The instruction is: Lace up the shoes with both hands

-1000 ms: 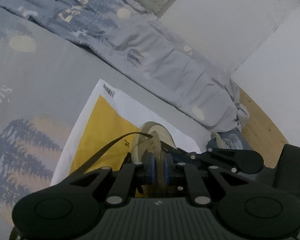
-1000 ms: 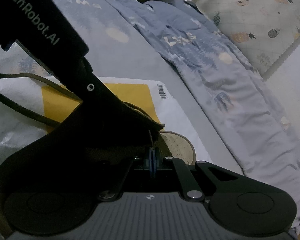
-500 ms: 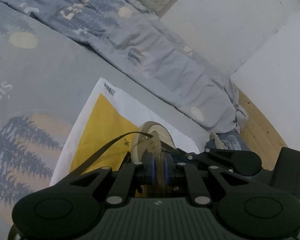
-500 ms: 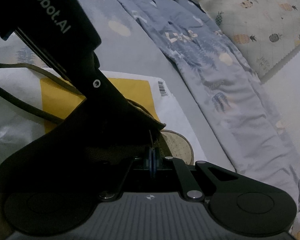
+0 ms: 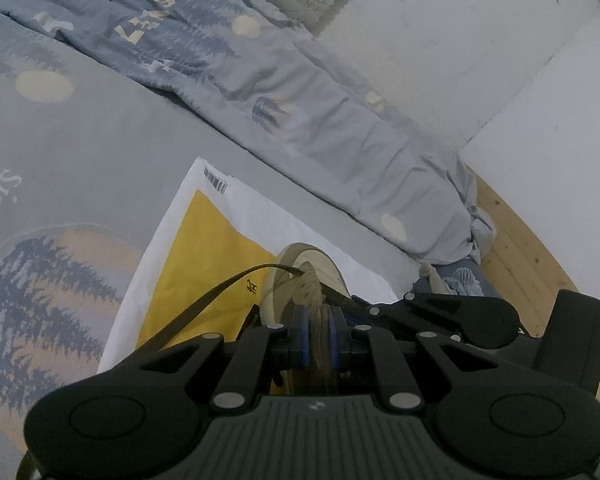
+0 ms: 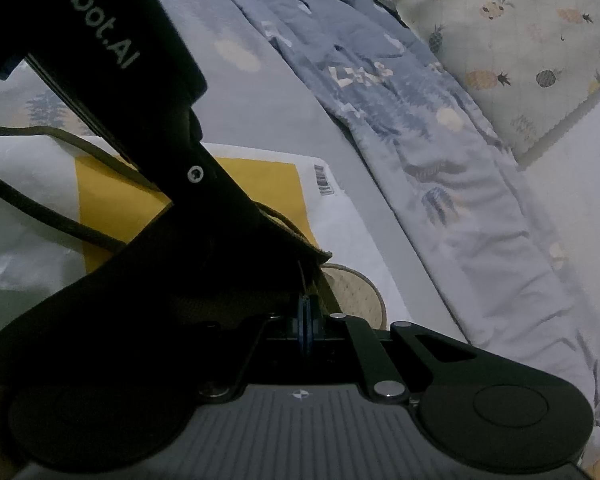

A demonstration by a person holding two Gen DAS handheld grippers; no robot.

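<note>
A tan shoe (image 5: 308, 276) lies on a yellow and white bag (image 5: 204, 256) on the bed. My left gripper (image 5: 319, 336) is shut on the shoe's eyelet flap, its blue pads clamping the tan edge. A dark lace (image 5: 220, 292) runs from the flap's eyelet down to the left. My right gripper (image 6: 306, 330) is shut, its blue pads pressed on a thin dark lace end beside the shoe toe (image 6: 356, 296). The left gripper's black body (image 6: 112, 128) fills the left of the right wrist view and hides most of the shoe. Loose lace (image 6: 40, 204) loops over the bag.
A crumpled blue-grey duvet (image 5: 300, 112) lies along the bed behind the shoe. A pineapple-print pillow (image 6: 520, 48) is at the head. White walls (image 5: 480, 40) and a wooden floor strip (image 5: 516, 248) lie beyond the bed's right edge.
Both grippers keep their hold. The views have shifted slightly, the bedding sliding a little in frame; the shoe and lace stay in place relative to the grippers.
</note>
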